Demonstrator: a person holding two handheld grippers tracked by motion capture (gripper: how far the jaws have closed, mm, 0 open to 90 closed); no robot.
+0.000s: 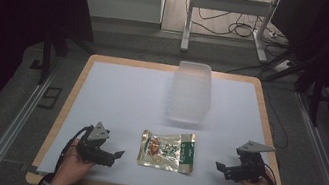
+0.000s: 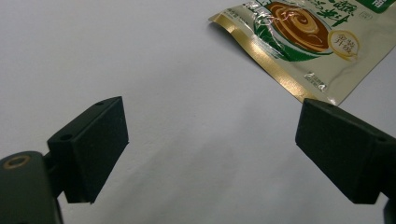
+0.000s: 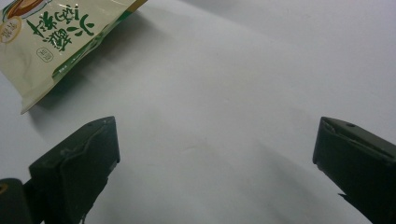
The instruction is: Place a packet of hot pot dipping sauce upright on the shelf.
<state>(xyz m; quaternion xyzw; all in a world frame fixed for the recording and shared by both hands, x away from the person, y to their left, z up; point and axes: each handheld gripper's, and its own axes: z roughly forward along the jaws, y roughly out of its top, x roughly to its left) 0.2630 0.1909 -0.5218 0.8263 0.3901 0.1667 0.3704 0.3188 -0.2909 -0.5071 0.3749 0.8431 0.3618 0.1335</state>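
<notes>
Both hands rest low, left claw [image 1: 117,154] and right claw [image 1: 218,166] spread, flanking the snack packet [image 1: 166,150].

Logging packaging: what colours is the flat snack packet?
Cream and green flat snack packet with gold edge and brown swirl picture; best in the left gripper view.

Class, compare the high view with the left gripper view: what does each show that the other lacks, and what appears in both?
High view alone: the clear plastic container at the table's far edge, the right tool, both hands and the floor cables. Left gripper view alone: the left tool seen from behind, jaws wide apart, and the packet's printing up close. Both: the snack packet lying on the white table cover.
</notes>
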